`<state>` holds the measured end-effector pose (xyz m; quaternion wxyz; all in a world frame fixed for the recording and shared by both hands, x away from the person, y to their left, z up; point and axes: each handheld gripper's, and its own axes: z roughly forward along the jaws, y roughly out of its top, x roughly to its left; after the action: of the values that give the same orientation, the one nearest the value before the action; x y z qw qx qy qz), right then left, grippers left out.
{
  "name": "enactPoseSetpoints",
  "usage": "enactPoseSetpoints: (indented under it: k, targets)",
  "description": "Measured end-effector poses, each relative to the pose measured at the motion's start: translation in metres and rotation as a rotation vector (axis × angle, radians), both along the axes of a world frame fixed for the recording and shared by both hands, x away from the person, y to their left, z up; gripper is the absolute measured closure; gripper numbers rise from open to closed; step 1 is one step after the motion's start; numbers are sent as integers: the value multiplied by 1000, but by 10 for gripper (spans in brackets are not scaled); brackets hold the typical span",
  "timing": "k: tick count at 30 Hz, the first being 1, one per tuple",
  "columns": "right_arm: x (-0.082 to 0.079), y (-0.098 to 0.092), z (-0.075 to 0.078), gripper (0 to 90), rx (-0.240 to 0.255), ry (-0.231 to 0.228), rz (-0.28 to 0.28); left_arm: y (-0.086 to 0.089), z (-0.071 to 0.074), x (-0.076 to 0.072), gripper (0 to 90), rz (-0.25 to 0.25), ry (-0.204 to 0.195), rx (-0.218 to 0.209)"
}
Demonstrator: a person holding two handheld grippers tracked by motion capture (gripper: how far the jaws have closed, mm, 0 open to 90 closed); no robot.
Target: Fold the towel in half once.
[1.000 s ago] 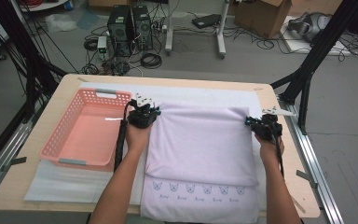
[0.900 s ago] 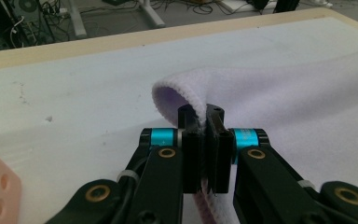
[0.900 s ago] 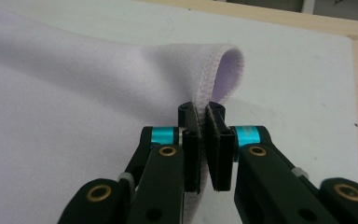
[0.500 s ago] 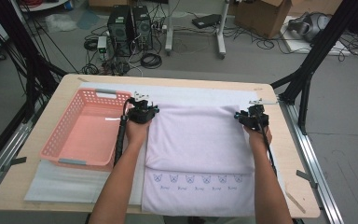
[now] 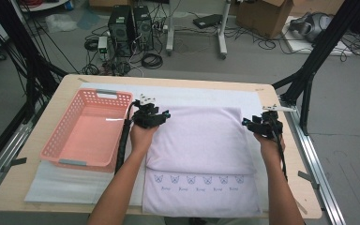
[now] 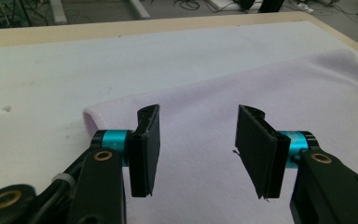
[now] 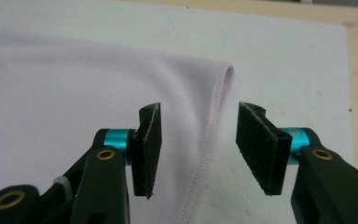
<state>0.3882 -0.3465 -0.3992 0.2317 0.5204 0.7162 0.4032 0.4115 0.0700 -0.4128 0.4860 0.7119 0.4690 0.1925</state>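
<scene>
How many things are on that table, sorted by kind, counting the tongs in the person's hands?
Towel: 1
Basket: 1
White mat: 1
Tongs, left tongs and right tongs: 2
Total: 5

One lilac towel (image 5: 201, 140), one pink basket (image 5: 86, 133) left of towel, one white mat (image 5: 192, 96) under towel, two grippers.

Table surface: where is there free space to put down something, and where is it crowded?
Free: the white mat behind the folded towel, and the strip before the pink basket. Crowded: the towel's far corners, where the left gripper and right gripper hover.
</scene>
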Motion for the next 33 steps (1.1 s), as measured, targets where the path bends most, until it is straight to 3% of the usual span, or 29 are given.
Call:
enactPoseSetpoints:
  k: [6,8,9,11,14,17,19,21,28,33]
  targets:
    - [-24,-2,-4,525,-10,16,28,-5,-2,-23,510,-49,-8,-14]
    - [-33,-3,-8,535,-8,23,43,-8,-4,-31,508,-100,24,-4]
    - [-37,-3,-10,536,-13,29,47,-9,-4,-34,504,-114,17,-5]
    - [-45,-3,-15,534,-23,38,68,-9,-4,-43,511,-119,0,-15]
    - [-58,-4,-24,528,2,31,89,-8,-8,-55,534,-130,2,-16]
    - [-68,-1,-34,537,-27,61,126,-6,-13,-64,541,-146,15,-9]
    - [-75,1,-39,527,-12,75,148,-4,-15,-72,542,-144,1,-16]
    - [-81,3,-43,523,-17,81,170,-3,-16,-76,544,-154,17,-5]
    - [-99,11,-44,520,-60,94,227,5,-23,-91,538,-157,11,-6]
    - [-114,10,-44,529,-74,102,255,18,-33,-105,531,-157,43,2]
